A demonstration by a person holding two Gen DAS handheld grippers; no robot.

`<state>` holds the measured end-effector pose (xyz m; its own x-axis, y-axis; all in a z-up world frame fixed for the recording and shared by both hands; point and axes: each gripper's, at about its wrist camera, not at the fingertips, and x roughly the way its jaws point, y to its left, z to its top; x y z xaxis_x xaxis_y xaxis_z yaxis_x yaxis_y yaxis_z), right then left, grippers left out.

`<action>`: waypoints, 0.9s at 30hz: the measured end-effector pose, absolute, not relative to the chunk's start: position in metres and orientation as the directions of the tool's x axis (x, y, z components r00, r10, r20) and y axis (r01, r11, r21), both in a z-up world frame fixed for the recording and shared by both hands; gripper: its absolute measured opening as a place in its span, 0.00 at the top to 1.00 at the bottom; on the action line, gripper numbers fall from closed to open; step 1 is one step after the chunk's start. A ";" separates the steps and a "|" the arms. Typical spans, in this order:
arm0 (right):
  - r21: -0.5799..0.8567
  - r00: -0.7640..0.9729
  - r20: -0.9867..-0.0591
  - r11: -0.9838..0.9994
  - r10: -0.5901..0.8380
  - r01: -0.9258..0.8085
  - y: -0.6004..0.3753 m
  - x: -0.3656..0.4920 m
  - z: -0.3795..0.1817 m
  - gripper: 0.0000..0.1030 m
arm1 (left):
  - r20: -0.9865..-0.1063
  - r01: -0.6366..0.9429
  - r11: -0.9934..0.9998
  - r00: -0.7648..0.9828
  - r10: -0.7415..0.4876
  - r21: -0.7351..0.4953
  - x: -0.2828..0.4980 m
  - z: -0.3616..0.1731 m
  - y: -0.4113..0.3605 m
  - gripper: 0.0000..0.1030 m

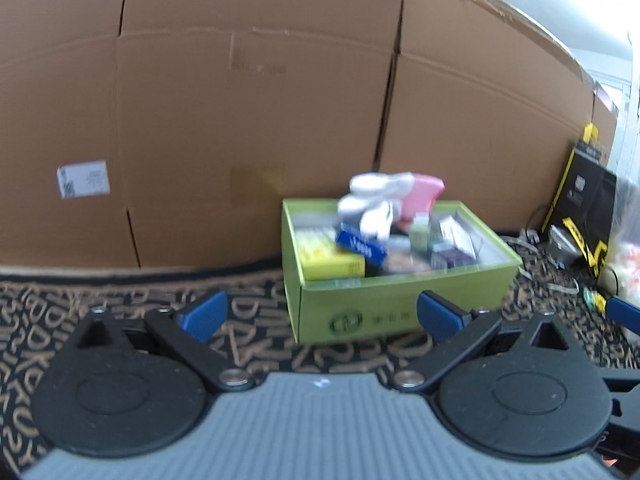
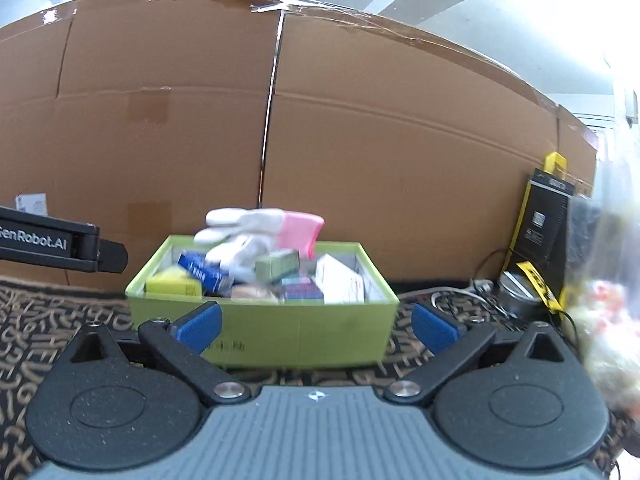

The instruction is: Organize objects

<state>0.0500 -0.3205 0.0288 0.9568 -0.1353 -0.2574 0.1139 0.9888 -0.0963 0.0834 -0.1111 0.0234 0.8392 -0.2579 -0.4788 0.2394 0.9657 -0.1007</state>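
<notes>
A lime-green open box stands on the patterned mat, filled with small packages: a yellow box, a blue box, a green box, and a white-and-pink glove on top. My left gripper is open and empty, just in front of the box. My right gripper is open and empty, close to the box's front wall. The left gripper's body shows at the left of the right wrist view.
Large cardboard cartons form a wall behind the box. A black-and-yellow package, cables and a clear plastic bag lie to the right. A dark mat with tan lettering covers the floor.
</notes>
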 end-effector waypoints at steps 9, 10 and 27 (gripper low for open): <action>-0.093 0.944 -0.296 0.988 -0.148 0.126 -0.320 0.027 0.019 0.00 | -0.515 0.280 0.958 0.814 -0.268 -0.057 0.052 0.012 -0.113 0.00; -0.093 0.943 -0.296 0.987 -0.151 0.129 -0.319 0.026 0.019 0.00 | -0.516 0.280 0.958 0.813 -0.269 -0.058 0.050 0.013 -0.112 0.00; -0.095 0.934 -0.324 0.987 -0.152 0.127 -0.316 0.027 0.014 0.00 | -0.526 0.279 0.958 0.806 -0.272 -0.068 0.044 0.014 -0.105 0.00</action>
<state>0.0268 -0.3156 0.0144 0.9338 -0.1516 -0.3242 0.1274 0.9873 -0.0946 0.0442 -0.1046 0.0138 0.8057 -0.2719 -0.5263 0.2792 0.9579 -0.0675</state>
